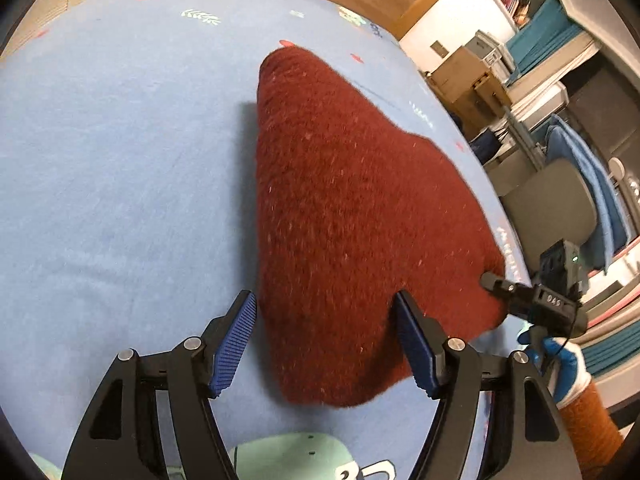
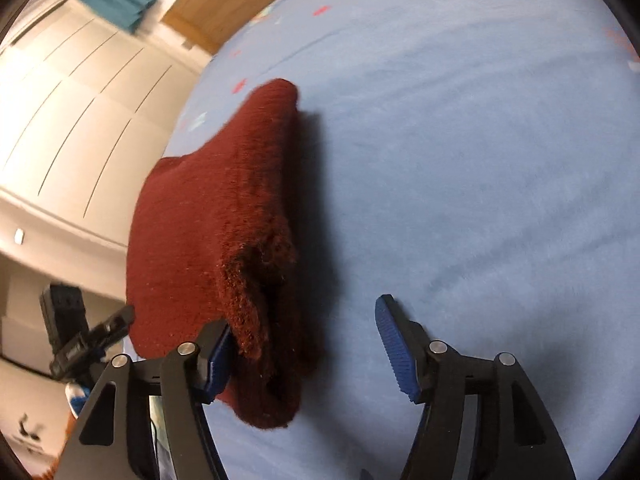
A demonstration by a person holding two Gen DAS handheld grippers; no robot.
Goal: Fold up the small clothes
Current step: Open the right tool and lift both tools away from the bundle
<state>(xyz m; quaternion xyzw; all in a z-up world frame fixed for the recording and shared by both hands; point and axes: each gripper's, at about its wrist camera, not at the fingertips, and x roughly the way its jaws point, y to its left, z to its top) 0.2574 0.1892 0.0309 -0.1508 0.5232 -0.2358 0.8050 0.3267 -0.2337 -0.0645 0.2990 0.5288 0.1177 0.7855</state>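
Your left tool [image 1: 326, 344] and right tool [image 2: 306, 354] both gape wide, straddling the dark red fuzzy knitted garment [image 1: 352, 216], positioned, apparently, to grip its near edge on the light blue patterned bedsheet [image 1: 120, 160].

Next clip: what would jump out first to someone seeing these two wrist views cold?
The dark red fuzzy knit garment, folded into a thick bundle, lies on the light blue patterned bedsheet and dominates both views. The left gripper hangs open over its near edge, blue ribbed fingers spread. The right gripper is also open, with one finger partly hidden by the garment's layered end.
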